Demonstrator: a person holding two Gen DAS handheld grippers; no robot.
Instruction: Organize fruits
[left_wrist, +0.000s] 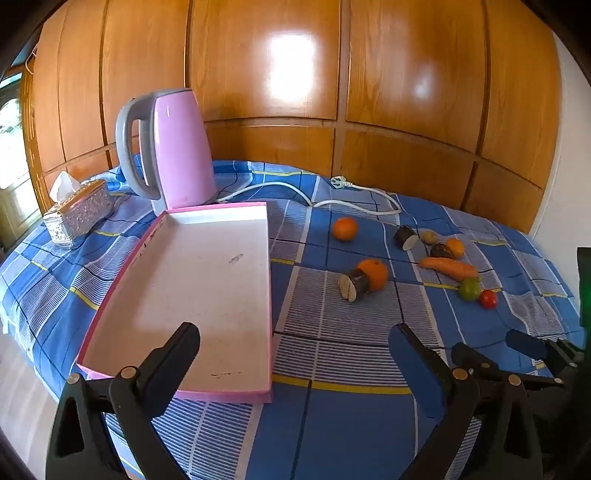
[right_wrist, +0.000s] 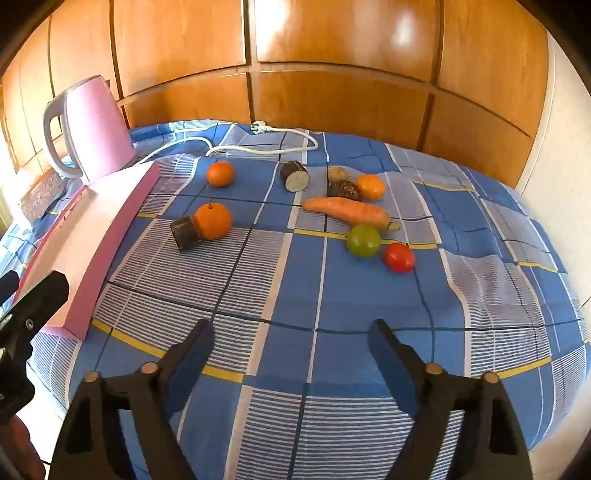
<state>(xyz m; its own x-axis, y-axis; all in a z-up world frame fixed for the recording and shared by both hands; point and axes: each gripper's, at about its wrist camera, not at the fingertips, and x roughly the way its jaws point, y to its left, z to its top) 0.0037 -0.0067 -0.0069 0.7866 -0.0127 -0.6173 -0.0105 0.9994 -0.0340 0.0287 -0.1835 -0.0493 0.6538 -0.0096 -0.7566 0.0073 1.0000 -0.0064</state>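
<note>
Right tongs (right_wrist: 291, 336) agape, glossy oranges (right_wrist: 213, 221), stubby carrot (right_wrist: 347, 210)

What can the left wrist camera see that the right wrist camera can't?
Only the left wrist view shows the inside floor of the pink tray, which holds nothing, and the whole silver tissue box with its tissue.

Only the right wrist view shows the tray's outer pink side wall and the cloth to the right of the red tomato.

Both show the pink kettle, white cord, carrot, three oranges, the green fruit, and both grippers open with nothing between the fingers.
</note>
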